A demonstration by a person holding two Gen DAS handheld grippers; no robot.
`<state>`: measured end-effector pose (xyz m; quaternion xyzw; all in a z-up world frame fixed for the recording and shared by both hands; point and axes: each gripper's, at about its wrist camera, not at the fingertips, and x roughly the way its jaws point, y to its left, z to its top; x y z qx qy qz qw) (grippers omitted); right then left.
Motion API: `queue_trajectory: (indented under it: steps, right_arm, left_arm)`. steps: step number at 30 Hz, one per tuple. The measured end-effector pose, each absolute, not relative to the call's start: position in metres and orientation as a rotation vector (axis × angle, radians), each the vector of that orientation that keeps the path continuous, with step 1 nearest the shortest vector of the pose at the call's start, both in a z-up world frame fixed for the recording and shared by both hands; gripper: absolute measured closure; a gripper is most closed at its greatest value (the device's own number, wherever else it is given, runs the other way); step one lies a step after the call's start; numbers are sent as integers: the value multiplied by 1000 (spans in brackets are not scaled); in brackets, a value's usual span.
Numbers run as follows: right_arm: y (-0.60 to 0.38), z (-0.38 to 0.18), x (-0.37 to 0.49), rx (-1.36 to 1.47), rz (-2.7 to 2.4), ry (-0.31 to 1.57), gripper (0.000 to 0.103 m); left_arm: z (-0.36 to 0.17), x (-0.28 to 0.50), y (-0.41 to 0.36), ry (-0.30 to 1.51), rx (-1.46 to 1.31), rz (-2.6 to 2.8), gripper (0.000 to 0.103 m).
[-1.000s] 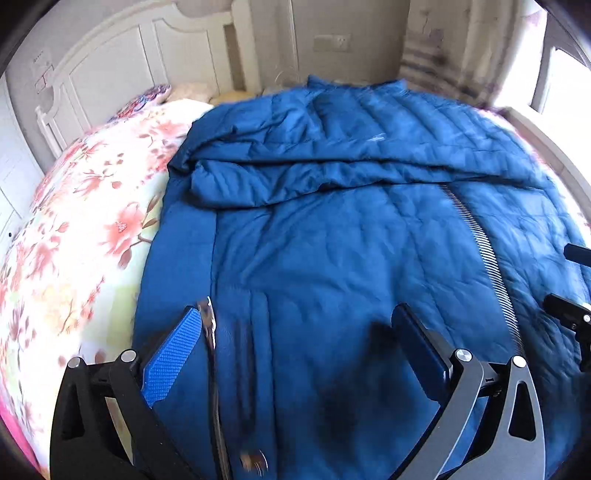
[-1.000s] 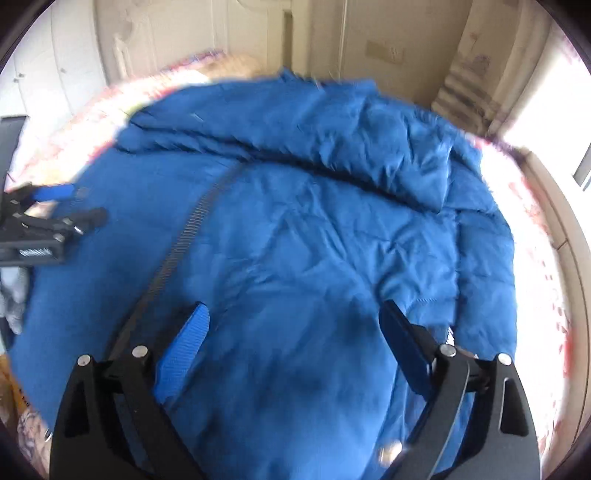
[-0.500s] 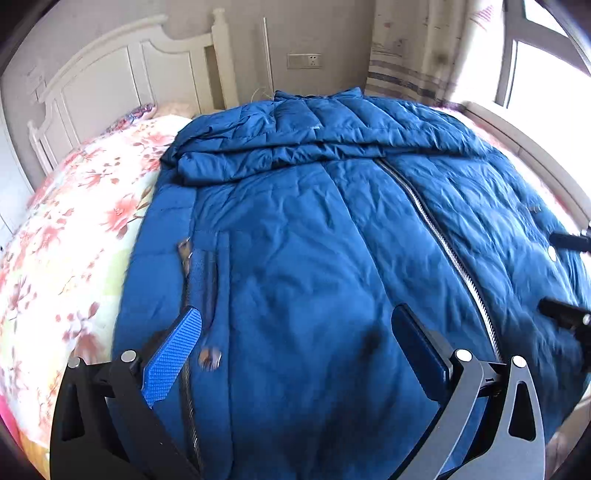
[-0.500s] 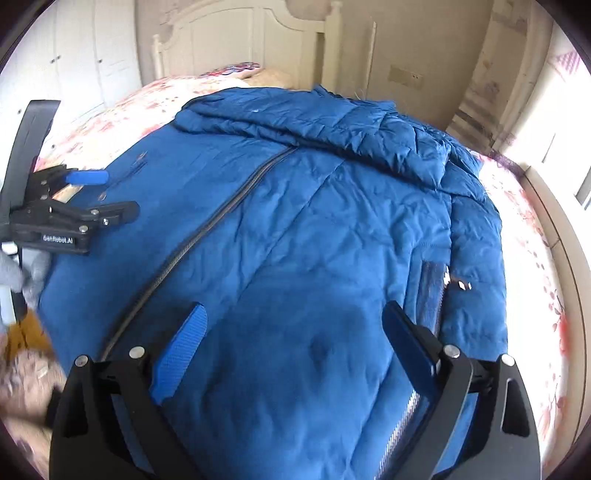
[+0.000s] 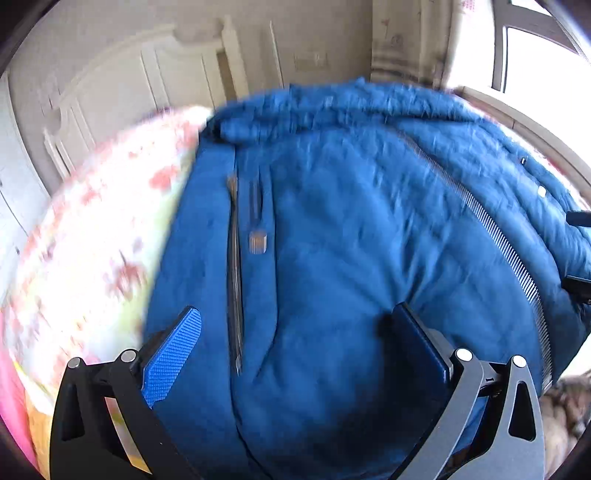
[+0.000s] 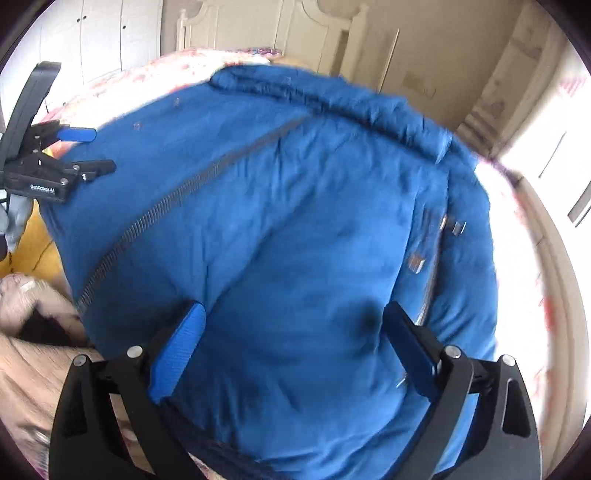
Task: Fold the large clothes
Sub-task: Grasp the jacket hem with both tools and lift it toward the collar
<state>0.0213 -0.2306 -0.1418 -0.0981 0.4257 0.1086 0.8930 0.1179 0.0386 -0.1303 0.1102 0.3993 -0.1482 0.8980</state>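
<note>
A large blue padded jacket (image 5: 351,240) lies spread front-up on a bed, with its centre zip (image 5: 491,229) running down it and a pocket zip (image 5: 234,266) on the left side. It also fills the right wrist view (image 6: 295,221), centre zip (image 6: 177,195) on the left. My left gripper (image 5: 295,332) is open and empty above the jacket's lower left part. My right gripper (image 6: 291,328) is open and empty above the lower right part. The left gripper also shows in the right wrist view (image 6: 88,151), at the jacket's left edge.
The bed has a floral cover (image 5: 92,240) and a white headboard (image 5: 122,92) at the far end. A bright window (image 5: 535,48) and curtain are at the right. White wardrobe doors (image 6: 110,33) stand at the left. The person's arm (image 6: 33,354) is at lower left.
Both grippers have pulled back towards the jacket's hem and the views are blurred by motion. The jaws stayed open and empty throughout.
</note>
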Motion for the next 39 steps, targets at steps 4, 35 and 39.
queue_trajectory:
  steps: [4,35,39]
  right_arm:
    - [-235,-135,14,-211,234,889,8]
    - [-317,-135,-57,-9,160,773,85]
    - [-323,-124,-72,83,209,740,89]
  left_arm:
    - [-130,114,49,821,191,-324,4]
    - [-125,75,109,792,47,-455,76]
    - [-114,58,111,782,56,-462,80]
